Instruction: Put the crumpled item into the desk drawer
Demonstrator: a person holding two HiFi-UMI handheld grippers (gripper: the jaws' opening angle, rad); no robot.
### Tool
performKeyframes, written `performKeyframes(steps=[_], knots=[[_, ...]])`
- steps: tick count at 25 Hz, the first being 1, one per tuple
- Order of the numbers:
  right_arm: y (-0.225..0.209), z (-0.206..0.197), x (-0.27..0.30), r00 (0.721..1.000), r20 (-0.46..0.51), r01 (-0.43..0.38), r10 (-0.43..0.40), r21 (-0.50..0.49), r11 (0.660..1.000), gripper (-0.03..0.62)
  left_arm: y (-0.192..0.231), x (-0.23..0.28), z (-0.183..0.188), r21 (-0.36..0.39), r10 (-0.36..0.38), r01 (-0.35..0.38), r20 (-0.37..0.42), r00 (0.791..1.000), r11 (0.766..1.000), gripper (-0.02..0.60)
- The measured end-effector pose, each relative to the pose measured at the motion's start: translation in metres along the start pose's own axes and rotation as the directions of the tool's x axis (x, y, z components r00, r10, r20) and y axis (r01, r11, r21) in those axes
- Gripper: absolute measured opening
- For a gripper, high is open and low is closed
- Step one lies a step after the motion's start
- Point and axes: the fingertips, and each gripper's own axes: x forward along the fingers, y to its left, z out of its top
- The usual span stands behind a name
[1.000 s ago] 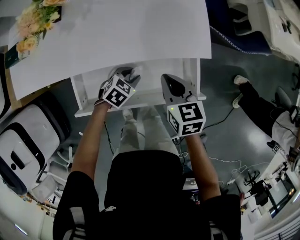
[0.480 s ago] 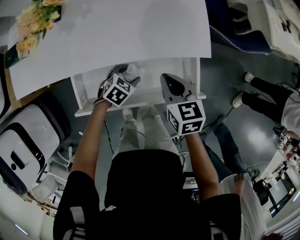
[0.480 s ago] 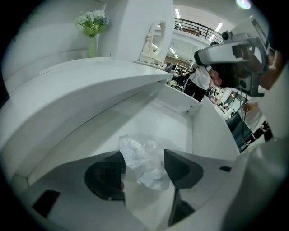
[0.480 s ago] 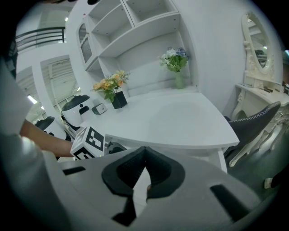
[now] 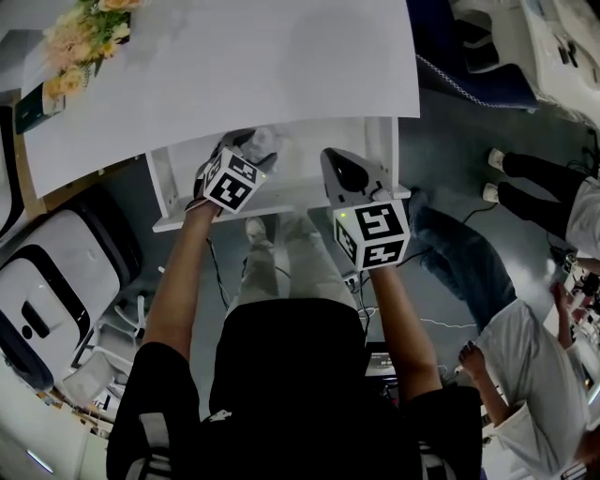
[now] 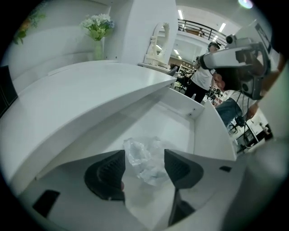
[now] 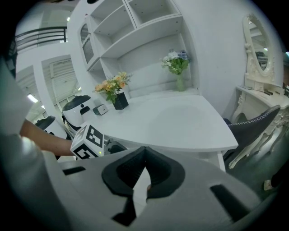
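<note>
Left tool (image 6: 143, 168): jaws apart, nothing clamped. The crumpled item (image 6: 141, 155) sits in the gap between them, lying on the floor of the open desk drawer (image 6: 210, 135); whether either jaw touches it I cannot tell. It reads as thin clear film or wrap: probably very light, soft, springy, likely to unfold a little once free and to cling or slide instead of sitting firm. If it needs taking up again, best hold is across the thick bunched middle, not a loose edge, which would slip or tear. Right tool (image 7: 144, 155): jaws together, empty, held just right of the left one over the drawer's right part. From the head view the item (image 5: 266, 142) shows just past the left tool (image 5: 247, 148), inside the drawer (image 5: 165, 184), with the right tool (image 5: 339, 169) close by. Overhead, the white worktop (image 5: 234, 66) overhangs the rear of the drawer, so clearance at the back looks tight. Farther off: an orange flower bunch (image 5: 80, 23) at the worktop's far left corner, a vase of white flowers (image 7: 176, 63) near the wall, and a bystander (image 5: 525, 337) on the floor at right, well clear.
</note>
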Motion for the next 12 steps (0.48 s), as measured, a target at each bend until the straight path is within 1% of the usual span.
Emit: performKeyframes(steps=[12], knots=[[0.012, 0.007, -0.012, 1.0, 0.017, 0.007, -0.007, -0.007, 1.0, 0.0, -0.004, -0.021, 0.002, 0.01, 0.009, -0.009, 0.001, 1.0, 1.0, 0.241]])
